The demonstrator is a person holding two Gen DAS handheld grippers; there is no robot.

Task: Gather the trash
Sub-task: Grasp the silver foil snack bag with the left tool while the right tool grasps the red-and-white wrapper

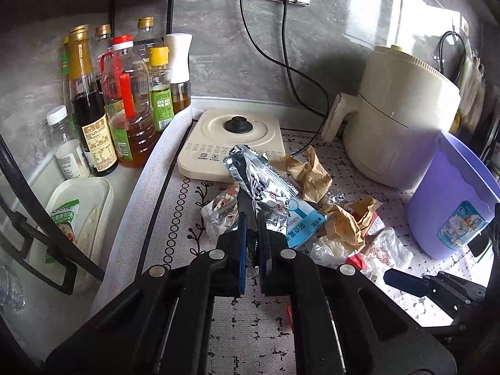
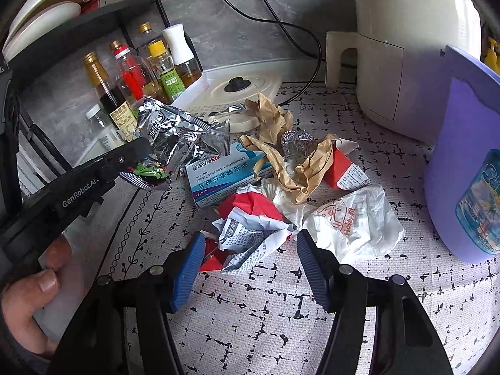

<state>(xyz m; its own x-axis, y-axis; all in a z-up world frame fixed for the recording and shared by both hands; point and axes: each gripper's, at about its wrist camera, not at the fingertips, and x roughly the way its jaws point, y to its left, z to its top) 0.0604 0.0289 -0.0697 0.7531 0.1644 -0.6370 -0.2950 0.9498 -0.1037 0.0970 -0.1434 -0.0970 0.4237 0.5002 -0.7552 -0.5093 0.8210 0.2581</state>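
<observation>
Silver foil wrapper [image 1: 259, 184] is pinched in left jaws; crumpled red-white paper [image 2: 250, 228] lies between spread right jaws.

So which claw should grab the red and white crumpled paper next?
The right claw. Its jaws stand open right around the red and white crumpled paper, with the purple bin close beside it. The left claw is already shut on the silver wrapper.

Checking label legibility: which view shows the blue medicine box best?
Right wrist: the blue medicine box shows its printed face, only partly covered by brown paper. Left wrist shows just a corner behind the silver wrapper.
</observation>
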